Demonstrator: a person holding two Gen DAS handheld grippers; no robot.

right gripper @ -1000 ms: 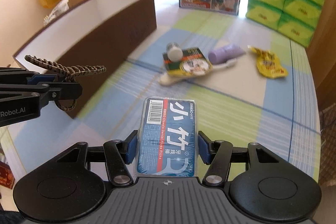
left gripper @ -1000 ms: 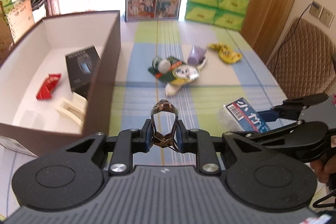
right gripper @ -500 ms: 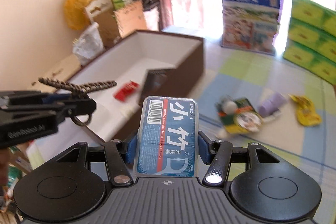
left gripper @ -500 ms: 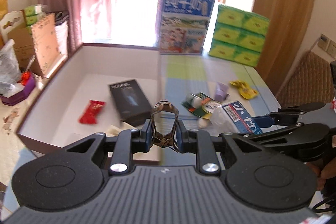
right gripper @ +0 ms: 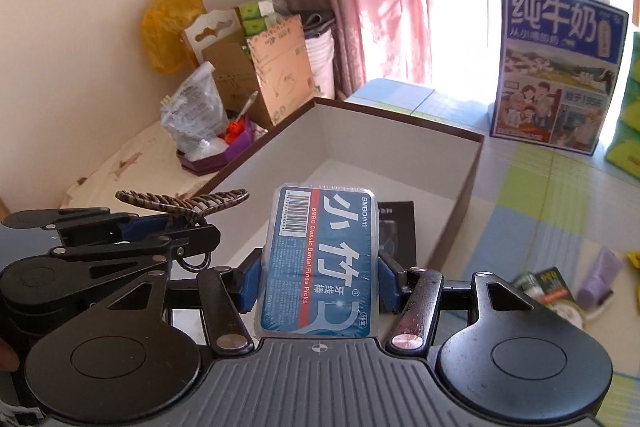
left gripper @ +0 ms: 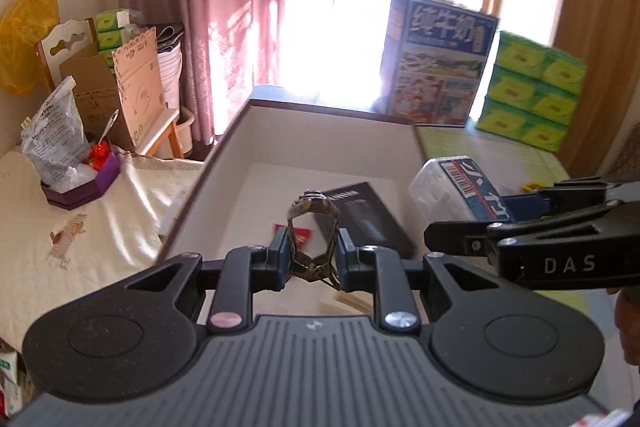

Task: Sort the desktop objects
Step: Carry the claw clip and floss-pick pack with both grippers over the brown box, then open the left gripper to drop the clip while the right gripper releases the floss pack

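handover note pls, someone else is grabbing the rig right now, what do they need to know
Left claw: shut on the hair clip, held above the brown box.
Right claw: shut on the floss pick pack, also over the box's near end.
Done: a black box and a red packet lie inside the brown box.
Left: release both held items into the box, then fetch what remains on the checked tablecloth: the purple tube and the green packet pile.

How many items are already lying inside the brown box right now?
2 visible: a black box and a red packet beside it on the brown box floor; the grippers may hide others.
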